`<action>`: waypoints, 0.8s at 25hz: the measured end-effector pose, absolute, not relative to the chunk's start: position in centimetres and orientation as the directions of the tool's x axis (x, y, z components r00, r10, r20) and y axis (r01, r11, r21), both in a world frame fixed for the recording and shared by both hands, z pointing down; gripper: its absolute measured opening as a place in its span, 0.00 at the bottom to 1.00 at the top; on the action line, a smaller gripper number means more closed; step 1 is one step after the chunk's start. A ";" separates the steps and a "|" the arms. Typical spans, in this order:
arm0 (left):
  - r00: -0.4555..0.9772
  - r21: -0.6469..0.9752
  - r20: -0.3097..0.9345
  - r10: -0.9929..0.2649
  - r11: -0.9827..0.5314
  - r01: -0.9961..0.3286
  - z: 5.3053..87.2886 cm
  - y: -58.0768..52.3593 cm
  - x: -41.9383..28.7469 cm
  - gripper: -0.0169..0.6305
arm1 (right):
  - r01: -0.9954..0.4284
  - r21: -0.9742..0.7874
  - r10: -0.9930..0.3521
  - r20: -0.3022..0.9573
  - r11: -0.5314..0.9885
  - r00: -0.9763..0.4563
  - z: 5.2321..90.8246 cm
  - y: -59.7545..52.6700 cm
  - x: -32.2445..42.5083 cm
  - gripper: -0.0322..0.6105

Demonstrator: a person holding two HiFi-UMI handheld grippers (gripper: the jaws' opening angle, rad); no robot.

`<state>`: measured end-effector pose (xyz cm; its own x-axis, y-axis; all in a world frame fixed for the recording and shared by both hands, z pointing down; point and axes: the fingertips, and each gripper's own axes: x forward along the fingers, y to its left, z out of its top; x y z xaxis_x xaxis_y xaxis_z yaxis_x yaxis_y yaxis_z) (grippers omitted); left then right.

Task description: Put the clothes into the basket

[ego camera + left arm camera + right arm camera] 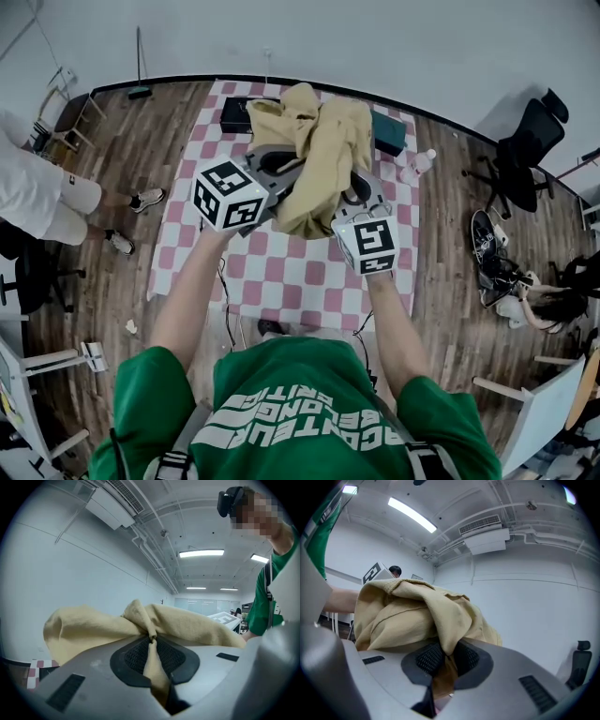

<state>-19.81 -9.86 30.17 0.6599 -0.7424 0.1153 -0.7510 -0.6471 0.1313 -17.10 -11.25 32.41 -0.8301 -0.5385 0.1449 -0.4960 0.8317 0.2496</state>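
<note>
Left gripper (151, 638) jaws pinch tan garment (93, 625) | right gripper (445, 652) jaws pinch it too

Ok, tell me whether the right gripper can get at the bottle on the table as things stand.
Probably not. The right gripper is shut on the tan garment, held over the table, so its jaws are taken. The bottle sits uncovered to its right; only the garment stands in the way.

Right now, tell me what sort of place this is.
Probably an office or lab workroom: a black office chair, wood floor, a pink-checked table, strip lights and an air-conditioning unit overhead.
</note>
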 end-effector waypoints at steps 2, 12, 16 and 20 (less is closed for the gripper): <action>0.657 0.130 0.116 -0.745 -0.644 -0.754 30.1 -11.2 -20.2 0.06 | -0.497 0.249 -0.539 0.145 0.832 -0.830 32.4 -12.6 -17.5 0.12; 0.647 0.158 0.132 -0.751 -0.628 -0.762 31.6 -18.1 -22.4 0.06 | -0.494 0.240 -0.538 0.179 0.836 -0.824 33.9 -19.5 -19.7 0.12; 0.647 0.186 0.153 -0.747 -0.621 -0.761 33.6 -19.9 -23.0 0.06 | -0.490 0.222 -0.532 0.213 0.843 -0.819 35.9 -21.2 -20.3 0.12; 0.645 0.221 0.182 -0.743 -0.608 -0.762 36.2 -21.6 -23.3 0.06 | -0.485 0.197 -0.522 0.257 0.852 -0.813 38.6 -22.8 -20.6 0.12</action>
<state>-23.31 -21.58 36.18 0.6447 -0.7425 0.1816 -0.7625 -0.6080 0.2212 -20.60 -22.78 38.56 -0.8130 -0.5224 0.2572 -0.4851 0.8519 0.1972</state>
